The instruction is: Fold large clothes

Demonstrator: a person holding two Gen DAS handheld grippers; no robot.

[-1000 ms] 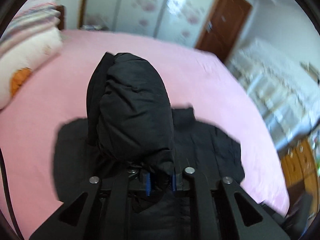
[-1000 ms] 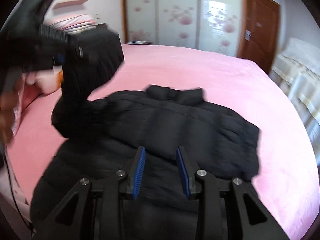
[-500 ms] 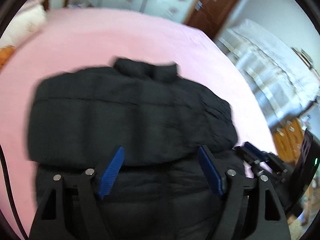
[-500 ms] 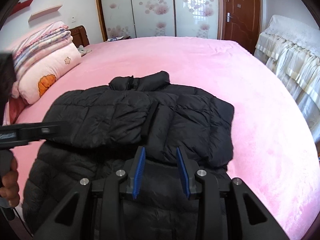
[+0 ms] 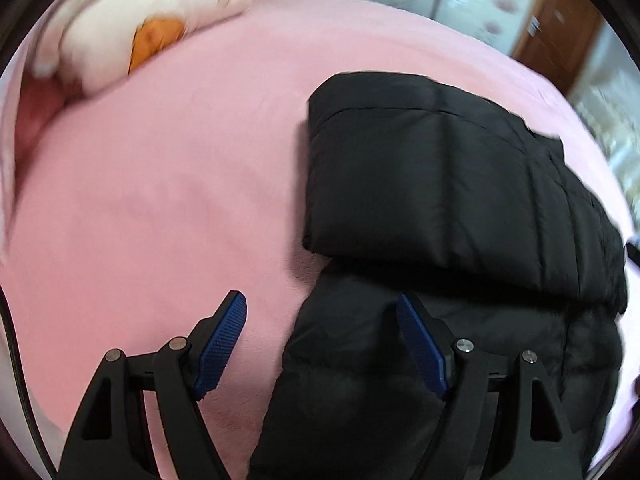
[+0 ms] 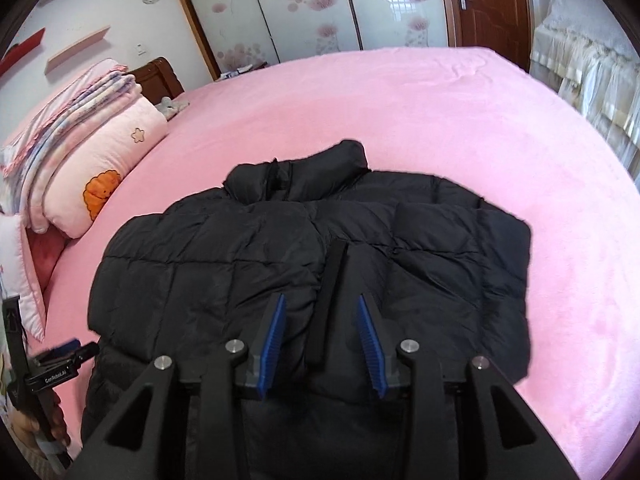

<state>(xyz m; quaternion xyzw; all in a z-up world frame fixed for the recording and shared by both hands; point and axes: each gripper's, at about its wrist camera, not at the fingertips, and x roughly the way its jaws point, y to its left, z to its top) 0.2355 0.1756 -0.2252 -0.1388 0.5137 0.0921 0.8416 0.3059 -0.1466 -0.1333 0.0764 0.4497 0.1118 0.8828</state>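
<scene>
- Left gripper (image 5: 320,312): jaws spread wide, nothing held. The left blue pad (image 5: 219,345) hangs over bare sheet; the right one sits over the near left edge of the black puffer jacket (image 5: 440,216). No contact can be confirmed.
- Right gripper (image 6: 322,322): jaws partly apart, nothing between them. They hang above the near middle of the jacket (image 6: 304,264), straddling the dark front placket strip (image 6: 328,300). Whether the pads touch the fabric cannot be told.
- Jacket: lies flat on the pink bed sheet (image 6: 400,120), long axis running near to far. The collar (image 6: 296,174) points to the far side, toward the wardrobe doors (image 6: 304,8); the hem lies near, under the grippers.
- Sleeves: both are folded inward across the chest. Their ends meet close to the placket.
- Left of the jacket: a folded pink quilt (image 6: 112,160) with an orange motif, at the bed's left edge, well apart from the jacket.
- Far right: a brown door (image 6: 492,0).
</scene>
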